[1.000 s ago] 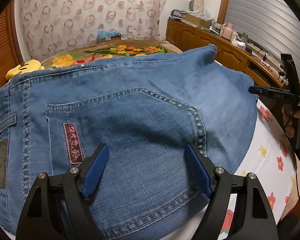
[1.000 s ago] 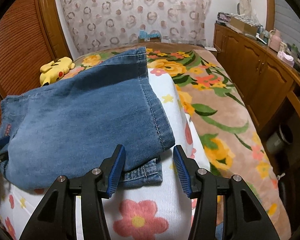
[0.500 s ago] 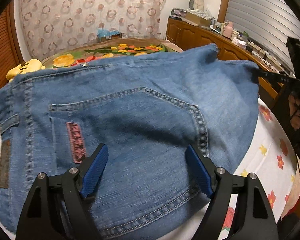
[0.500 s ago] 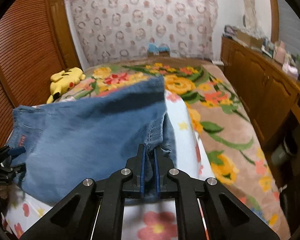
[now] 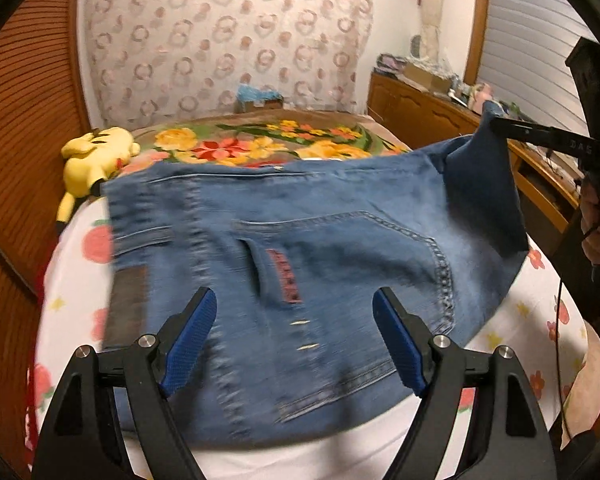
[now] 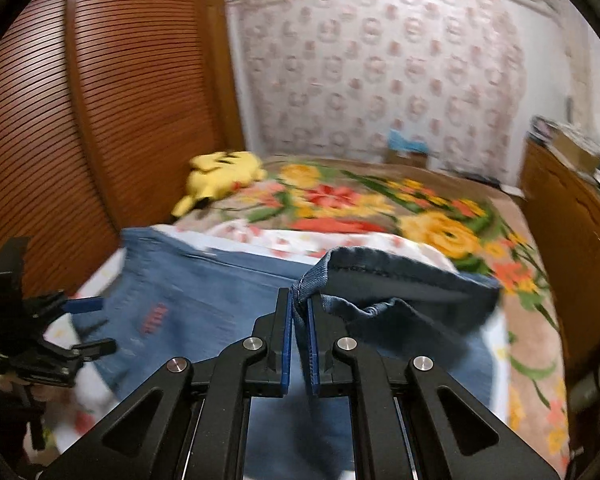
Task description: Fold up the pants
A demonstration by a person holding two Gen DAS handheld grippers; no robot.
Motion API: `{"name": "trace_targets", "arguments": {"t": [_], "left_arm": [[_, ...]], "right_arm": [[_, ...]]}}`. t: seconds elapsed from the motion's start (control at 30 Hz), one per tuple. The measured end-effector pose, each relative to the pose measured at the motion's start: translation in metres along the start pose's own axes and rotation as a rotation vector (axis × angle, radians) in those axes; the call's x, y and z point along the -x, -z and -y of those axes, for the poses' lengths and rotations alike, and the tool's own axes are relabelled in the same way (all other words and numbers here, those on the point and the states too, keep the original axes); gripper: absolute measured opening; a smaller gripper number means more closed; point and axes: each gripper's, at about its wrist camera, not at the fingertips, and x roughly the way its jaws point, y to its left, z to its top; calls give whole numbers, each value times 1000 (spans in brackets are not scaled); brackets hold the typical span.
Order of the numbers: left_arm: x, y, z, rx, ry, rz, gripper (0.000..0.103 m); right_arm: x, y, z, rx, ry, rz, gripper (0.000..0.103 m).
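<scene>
Right tool point(image 6: 299, 316) is pinching a corner of the jeans point(image 5: 300, 280), lifted off the bed point(image 6: 380, 208). Left tool point(image 5: 296, 340) hangs wide above them, gripping nothing.

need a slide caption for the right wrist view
Right gripper shut on the lifted hem of the blue denim jeans, raised over a floral bedspread near a yellow plush toy.

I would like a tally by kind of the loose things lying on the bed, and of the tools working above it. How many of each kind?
Jeans: 1
Yellow plush toy: 1
Tools: 2, the left tool open, the right tool shut on the jeans hem
Total: 4
</scene>
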Motion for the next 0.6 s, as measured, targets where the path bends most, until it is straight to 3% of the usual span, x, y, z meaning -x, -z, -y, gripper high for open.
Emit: {"name": "trace_targets", "arguments": {"t": [0.17,0.33,0.47,0.6], "left_arm": [[10,5,-16,24,-25,9,81],[11,7,-19,23,-28,10,81],[10,10,-16,16,-23,5,81],[3,5,-2,7,-12,-4,81]], "right_arm": [[-12,4,-46,66,-105,-18,7],[-39,23,-51,65,-143,-114,8],[-40,33,-45,58,-138,-142,26],[-19,30,-32,40,-115,-105,34]]}}
